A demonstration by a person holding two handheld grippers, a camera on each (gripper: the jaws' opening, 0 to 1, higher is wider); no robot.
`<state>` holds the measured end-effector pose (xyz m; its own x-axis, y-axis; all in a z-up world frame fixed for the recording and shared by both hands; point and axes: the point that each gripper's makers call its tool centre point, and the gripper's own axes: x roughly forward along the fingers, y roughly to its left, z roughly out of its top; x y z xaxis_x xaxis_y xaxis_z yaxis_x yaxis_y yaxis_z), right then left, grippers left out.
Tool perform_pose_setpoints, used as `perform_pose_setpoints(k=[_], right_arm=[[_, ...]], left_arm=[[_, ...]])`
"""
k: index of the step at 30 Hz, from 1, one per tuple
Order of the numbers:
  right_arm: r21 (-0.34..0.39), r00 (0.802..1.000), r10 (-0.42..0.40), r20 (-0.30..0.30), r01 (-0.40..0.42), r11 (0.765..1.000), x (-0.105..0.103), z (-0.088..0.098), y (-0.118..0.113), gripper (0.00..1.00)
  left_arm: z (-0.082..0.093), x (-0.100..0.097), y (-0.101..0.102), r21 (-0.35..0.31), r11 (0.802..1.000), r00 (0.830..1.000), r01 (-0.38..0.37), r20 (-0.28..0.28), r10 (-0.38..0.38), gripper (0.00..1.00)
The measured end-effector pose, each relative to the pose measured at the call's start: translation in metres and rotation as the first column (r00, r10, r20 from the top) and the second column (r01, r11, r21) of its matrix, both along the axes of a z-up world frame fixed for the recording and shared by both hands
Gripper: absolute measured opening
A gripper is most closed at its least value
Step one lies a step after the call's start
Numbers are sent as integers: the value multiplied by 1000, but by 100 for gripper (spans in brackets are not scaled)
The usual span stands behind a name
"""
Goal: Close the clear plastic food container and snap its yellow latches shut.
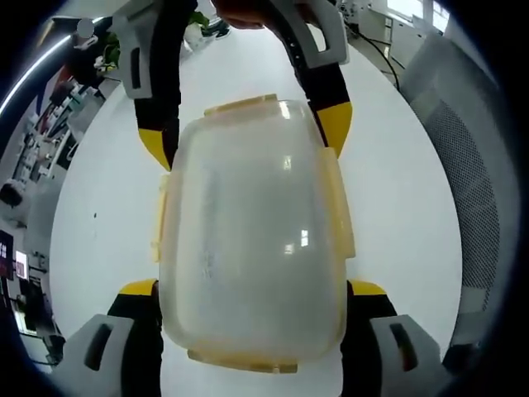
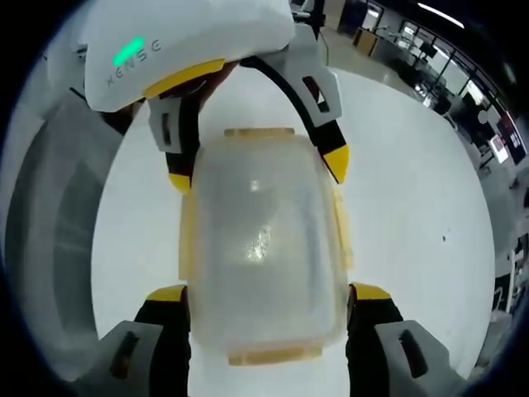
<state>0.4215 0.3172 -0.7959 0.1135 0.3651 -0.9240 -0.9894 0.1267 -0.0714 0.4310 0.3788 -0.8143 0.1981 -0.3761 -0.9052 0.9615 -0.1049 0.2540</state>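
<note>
Now we are looking down on the clear plastic food container [image 1: 252, 240] sitting on the white tabletop [image 1: 405, 190], with its lid on and yellow latches [image 1: 157, 223] showing along its edges. Starting at the left, the left hand-held gripper [image 1: 252, 289] is straddling the near end of the container, its jaws spread wide to either side of the walls; whether the yellow tips are actually pressing the plastic we cannot tell. Moving to the right, the right hand-held gripper [image 2: 269, 298] is straddling the opposite end in the same wide stance, and each one is appearing at the top of the other's view. We are judging that the lid is already seated and the latching step is in hand; next, a jaw tip should be pressing each latch flat against the wall. Whether any latch is snapped is hard to make out, since the cloudy lid blurs them.
</note>
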Motion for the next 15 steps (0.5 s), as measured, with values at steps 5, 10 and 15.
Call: perform_pose_setpoints(k=[5,10,15], right_arm=[[1,1000,0,4,0,1000,-1,1,0,78],[7,1000,-4,19,4,1000,-1,1,0,78],[18,999,-14,33,13,1000,-4,3,-1,77]], left_arm=[[1,0,0,2,1000,1000,1,4,-1,91],[2,-1,1,-1,1000,1000,13,15,-13,90],[5,-2,2,-17,1000,999,19,32,-18,97]])
